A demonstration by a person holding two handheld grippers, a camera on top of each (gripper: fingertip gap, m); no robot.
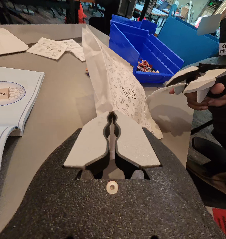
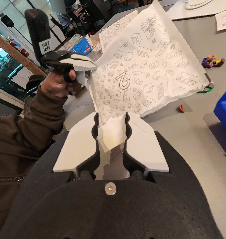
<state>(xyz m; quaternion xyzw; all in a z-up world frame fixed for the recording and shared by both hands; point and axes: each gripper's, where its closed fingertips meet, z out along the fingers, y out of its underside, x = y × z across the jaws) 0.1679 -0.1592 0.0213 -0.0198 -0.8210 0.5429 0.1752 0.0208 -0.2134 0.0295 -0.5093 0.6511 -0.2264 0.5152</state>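
Left wrist view has the left gripper (image 1: 112, 113) pressed together, tips meeting on the near edge of a white paper bag (image 1: 122, 84), with a thin strip of paper showing down between its fingers. The right wrist view shows the same gripper from the side, pinching the bag's corner and holding it up off the grey table (image 1: 58, 90). The right gripper (image 2: 111, 114) is spread, and a torn white flap (image 2: 112, 129) of the bag lies between its fingers; it leans against one finger, but whether either pad presses on it cannot be told. The bag stands tented between the two grippers, its far end resting on the table. It is thin, creased paper printed with outline drawings of bricks and a large numeral, and its torn edge is ragged. A blue bin (image 1: 142, 51) with small bricks sits just beyond it, an open booklet (image 1: 12, 97) is well to the left, and loose pieces (image 2: 211, 60) lie near its far corner
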